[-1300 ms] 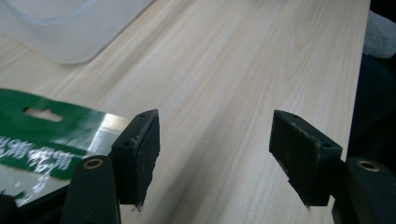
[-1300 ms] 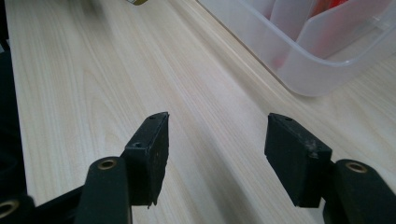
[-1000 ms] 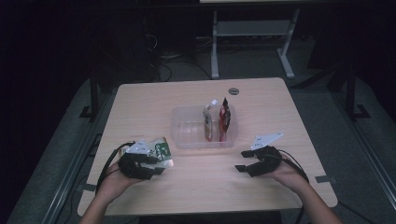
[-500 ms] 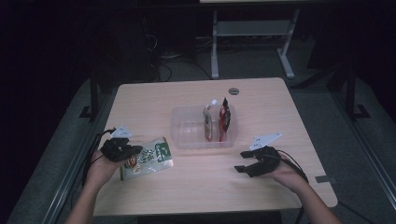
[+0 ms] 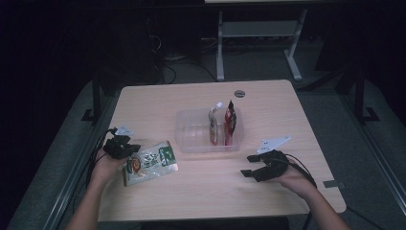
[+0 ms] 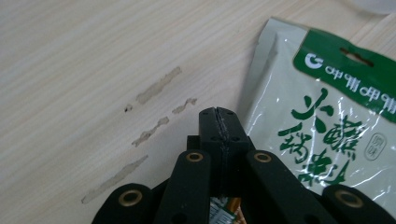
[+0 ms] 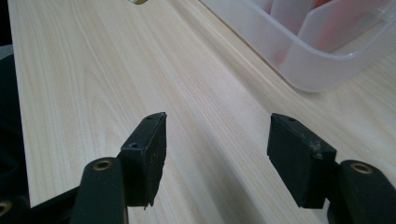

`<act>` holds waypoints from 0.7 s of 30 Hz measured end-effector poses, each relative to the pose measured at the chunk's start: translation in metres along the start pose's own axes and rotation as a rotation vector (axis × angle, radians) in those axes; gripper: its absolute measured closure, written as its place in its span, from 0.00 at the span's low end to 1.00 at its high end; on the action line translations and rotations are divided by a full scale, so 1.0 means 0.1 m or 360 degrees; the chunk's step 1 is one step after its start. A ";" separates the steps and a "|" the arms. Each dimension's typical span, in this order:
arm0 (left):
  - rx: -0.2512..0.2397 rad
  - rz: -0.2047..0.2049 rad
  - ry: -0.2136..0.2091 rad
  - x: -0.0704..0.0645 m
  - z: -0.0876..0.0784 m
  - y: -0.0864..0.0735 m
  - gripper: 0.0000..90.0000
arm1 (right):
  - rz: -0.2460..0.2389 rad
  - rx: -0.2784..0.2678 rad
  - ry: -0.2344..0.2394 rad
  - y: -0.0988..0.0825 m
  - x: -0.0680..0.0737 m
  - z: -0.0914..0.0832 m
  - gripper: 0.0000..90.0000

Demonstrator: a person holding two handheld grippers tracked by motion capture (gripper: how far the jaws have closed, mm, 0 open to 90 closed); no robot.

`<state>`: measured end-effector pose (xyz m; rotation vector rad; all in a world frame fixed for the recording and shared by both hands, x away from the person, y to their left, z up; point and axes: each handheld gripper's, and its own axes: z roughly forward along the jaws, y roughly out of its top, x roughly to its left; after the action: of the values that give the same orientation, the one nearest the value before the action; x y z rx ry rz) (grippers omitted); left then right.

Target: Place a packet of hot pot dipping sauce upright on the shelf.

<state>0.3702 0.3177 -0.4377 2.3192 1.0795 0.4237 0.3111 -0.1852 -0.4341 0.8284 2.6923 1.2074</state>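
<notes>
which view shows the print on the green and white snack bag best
The left gripper view: the green and white snack bag lies close up, with its logo and characters sharp. The high view shows the whole bag flat on the table, its print too small to read.

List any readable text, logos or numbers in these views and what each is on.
Flat white-and-green plastic snack pouch: white "G"-like logo, then small white Chinese characters on the green band, too stylised to read surely.
Same pouch: large green Chinese brush characters, not surely readable.
Two upright pouches in the clear plastic bin: print too small.
</notes>
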 end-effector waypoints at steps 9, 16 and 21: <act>0.0047 0.0037 -0.0126 -0.12 0.03 -0.03 1.00 | -0.0006 -0.0017 -0.0004 0.00 -0.01 -0.02 0.41; 0.0041 0.0059 -0.0224 -0.24 0.06 -0.01 1.00 | -0.0002 -0.0014 -0.0003 0.00 -0.01 -0.02 0.41; 0.0022 0.0082 -0.0285 -0.34 0.06 0.00 1.00 | -0.0005 -0.0014 -0.0006 0.00 -0.02 -0.02 0.41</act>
<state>0.3518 0.2890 -0.4442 2.3505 0.9412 0.2225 0.3120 -0.1878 -0.4332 0.8243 2.6827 1.2148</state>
